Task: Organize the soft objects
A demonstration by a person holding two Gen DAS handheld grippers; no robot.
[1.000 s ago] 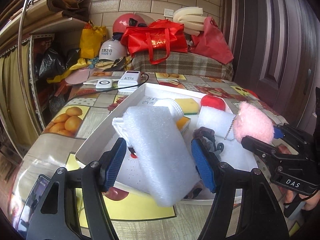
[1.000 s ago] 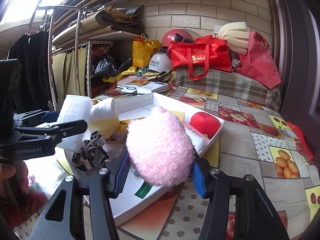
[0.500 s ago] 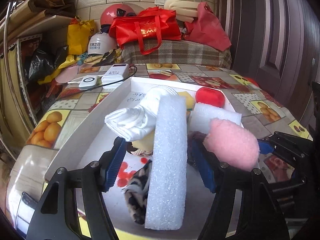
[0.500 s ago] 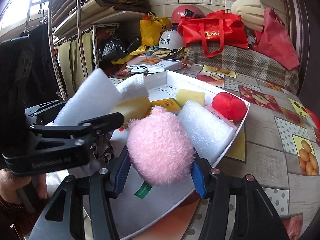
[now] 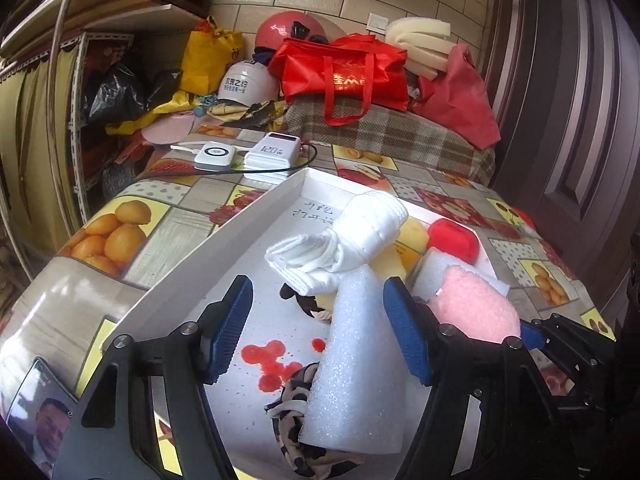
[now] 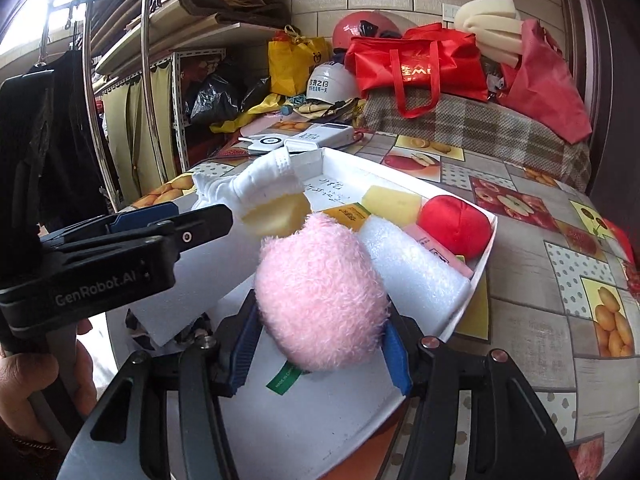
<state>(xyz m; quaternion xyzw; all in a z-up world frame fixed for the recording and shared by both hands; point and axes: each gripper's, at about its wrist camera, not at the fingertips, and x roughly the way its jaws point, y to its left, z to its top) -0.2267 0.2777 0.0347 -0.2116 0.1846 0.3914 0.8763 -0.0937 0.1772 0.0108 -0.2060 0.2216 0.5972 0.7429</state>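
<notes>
A white tray [image 5: 224, 252] on the table holds soft things. My left gripper [image 5: 318, 332] is open above it; a white foam sheet [image 5: 356, 364] lies loose between its fingers, leaning against the right one, over a leopard-print cloth [image 5: 296, 420]. A rolled white towel [image 5: 352, 240] rests just ahead. My right gripper [image 6: 320, 344] is shut on a pink fluffy plush [image 6: 320, 296] just above the tray [image 6: 476, 276]; the plush also shows in the left wrist view [image 5: 476, 308]. A foam roll [image 6: 408, 260], yellow sponge [image 6: 392, 202] and red ball [image 6: 456, 226] lie in the tray.
Two white power banks [image 5: 244, 154] with a black cable lie beyond the tray. A phone [image 5: 40, 416] lies at the table's near left. Red bags [image 5: 344, 72], helmets and foam pile at the far end. A rack with dark clothes [image 6: 52, 128] stands left.
The left gripper let go of the foam sheet, which now lies in the tray with the towel. The right gripper came lower over the tray with the pink plush.
</notes>
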